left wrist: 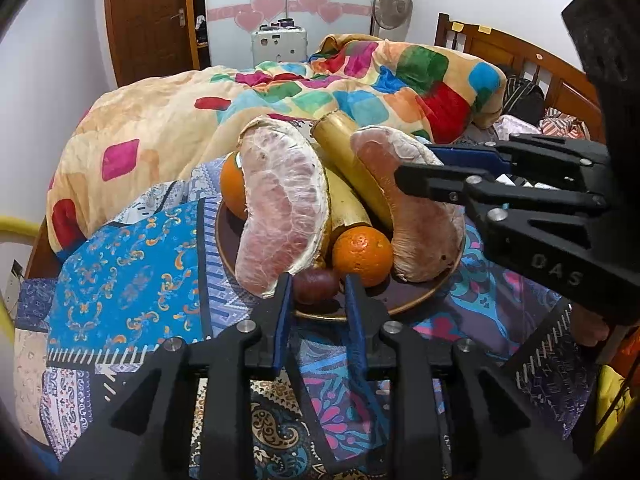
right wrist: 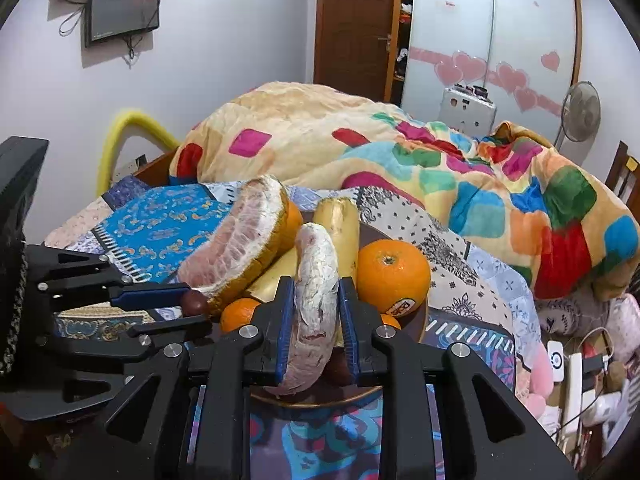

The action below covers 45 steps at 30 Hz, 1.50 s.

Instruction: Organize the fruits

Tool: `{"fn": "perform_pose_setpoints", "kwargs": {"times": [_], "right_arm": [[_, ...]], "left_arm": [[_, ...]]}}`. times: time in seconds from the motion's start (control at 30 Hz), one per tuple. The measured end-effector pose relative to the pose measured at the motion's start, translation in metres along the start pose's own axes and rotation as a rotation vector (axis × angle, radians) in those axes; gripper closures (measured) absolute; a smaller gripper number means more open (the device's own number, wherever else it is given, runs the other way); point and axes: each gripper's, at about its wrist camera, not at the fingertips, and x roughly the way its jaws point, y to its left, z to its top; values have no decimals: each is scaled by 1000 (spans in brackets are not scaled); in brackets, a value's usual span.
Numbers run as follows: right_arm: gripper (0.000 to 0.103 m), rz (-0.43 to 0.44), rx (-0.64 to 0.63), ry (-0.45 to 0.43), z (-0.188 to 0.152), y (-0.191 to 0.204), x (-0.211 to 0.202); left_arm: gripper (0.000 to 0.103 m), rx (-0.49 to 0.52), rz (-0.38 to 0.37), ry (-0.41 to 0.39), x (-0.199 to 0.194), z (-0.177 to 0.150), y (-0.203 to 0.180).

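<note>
— What do your jaws have?

— My right gripper [right wrist: 316, 312] is clamped on a peeled pomelo wedge [right wrist: 314, 292]; both blue pads [right wrist: 285, 320] press its flanks at the centre of the right wrist view. My left gripper [left wrist: 318, 300] stands partly open at lower centre of the left wrist view, a small dark red fruit [left wrist: 316, 285] sitting in the gap just past its tips; I cannot tell whether the pads touch it.

— And the dish?

— A brown plate [left wrist: 420, 300] holds everything. In the left view, a second pomelo wedge [left wrist: 282, 216] leans at centre left, two bananas [left wrist: 352, 176] lie behind it, one orange [left wrist: 362, 255] sits at the front between the wedges and another orange [left wrist: 234, 184] peeks out behind the left wedge. In the right view a bigger orange with a sticker [right wrist: 394, 276] rests right of centre, beside the held wedge.

— What is under it?

— A patchwork bedspread [left wrist: 128, 280], blue and paisley, fills the lower frame. Behind the plate a blanket with coloured squares [left wrist: 360, 84] is heaped across the middle. At upper left stands a wooden door [left wrist: 148, 16], at top centre a wardrobe with pink hearts [left wrist: 280, 4], at upper right a fan [left wrist: 392, 0] and the wooden headboard [left wrist: 520, 52]. The right view shows two screens [right wrist: 120, 8] on the wall at upper left.
</note>
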Motion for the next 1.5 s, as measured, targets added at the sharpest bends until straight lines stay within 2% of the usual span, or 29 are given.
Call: {"fn": "perform_pose_setpoints", "kwargs": {"times": [0.1, 0.27, 0.43, 0.63, 0.93, 1.0, 1.13, 1.2, 1.27, 1.33, 1.37, 1.4, 1.5], "right_arm": [[79, 6, 11, 8, 0, -2, 1], [68, 11, 27, 28, -1, -5, -3], [68, -1, 61, -6, -2, -9, -26], [68, -16, 68, -102, 0, 3, -84], [65, -45, 82, -355, -3, 35, -210], [59, -49, 92, -411, -8, 42, -235], [52, -55, 113, -488, -19, 52, -266], [49, -59, 119, -511, -25, 56, -276], [34, -66, 123, -526, -29, 60, -282], [25, -82, 128, -546, -34, 63, -288], [22, -87, 128, -552, -36, 64, -290], [20, -93, 130, -557, -37, 65, -292], [10, -103, 133, -565, -43, 68, -298]], "left_arm": [[67, 6, -9, 1, 1, 0, -2], [66, 10, 8, -2, -2, -1, -6], [66, -28, 12, -44, -27, -2, -2], [66, -81, 22, -162, -92, 1, -2], [65, -93, 67, -421, -222, -13, -32], [62, -86, 84, -465, -242, -20, -41], [46, -65, 129, -561, -279, -37, -59], [35, -54, 147, -600, -295, -47, -68], [32, -42, 156, -622, -306, -53, -74], [24, -31, 164, -637, -315, -58, -80], [17, -31, 166, -641, -318, -59, -82], [13, -33, 168, -648, -320, -61, -84], [7, -36, 177, -666, -329, -68, -86]]}}
